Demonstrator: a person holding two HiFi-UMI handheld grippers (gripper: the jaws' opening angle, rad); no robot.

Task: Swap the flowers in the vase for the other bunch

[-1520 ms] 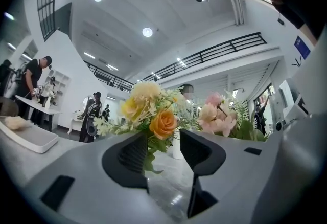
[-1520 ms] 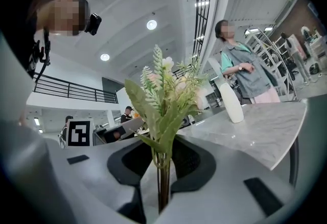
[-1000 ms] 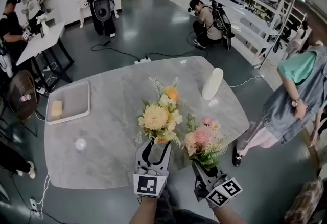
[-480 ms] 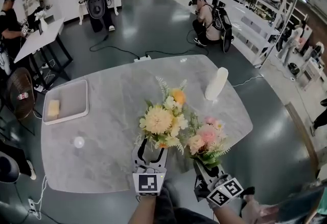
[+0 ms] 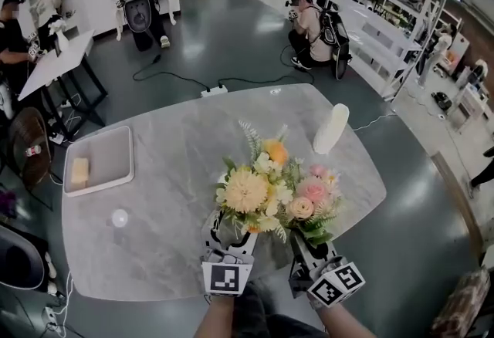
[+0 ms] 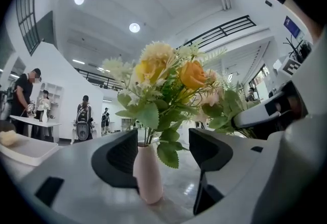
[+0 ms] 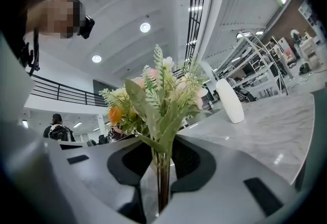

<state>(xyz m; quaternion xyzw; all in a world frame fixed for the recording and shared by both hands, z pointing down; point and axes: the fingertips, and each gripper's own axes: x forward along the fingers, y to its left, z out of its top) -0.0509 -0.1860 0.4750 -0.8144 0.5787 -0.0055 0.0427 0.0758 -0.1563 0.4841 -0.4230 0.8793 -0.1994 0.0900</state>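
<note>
As left tongs (image 6: 163, 151) have just been opening off the vase (image 6: 148, 179), right tongs (image 7: 162, 159) grip the pink bunch (image 7: 166, 92); yellow bunch (image 6: 163, 77) awaits removal.

Front edge of the table (image 5: 147, 182): two bunches side by side
The vase (image 6: 148, 174) holds the first bunch (image 5: 251, 188); the loose bunch (image 5: 312, 197) stands just right of it. A tall bottle (image 5: 330, 128) stands behind, to the right; a tray (image 5: 108, 145) with a block (image 5: 79, 172) in it lies far left.

The fingers (image 7: 193, 164) of the right gripper (image 7: 162, 169) pinch the pink bunch (image 7: 166, 95) by its stems, white vase (image 7: 230, 100) beyond.
</note>
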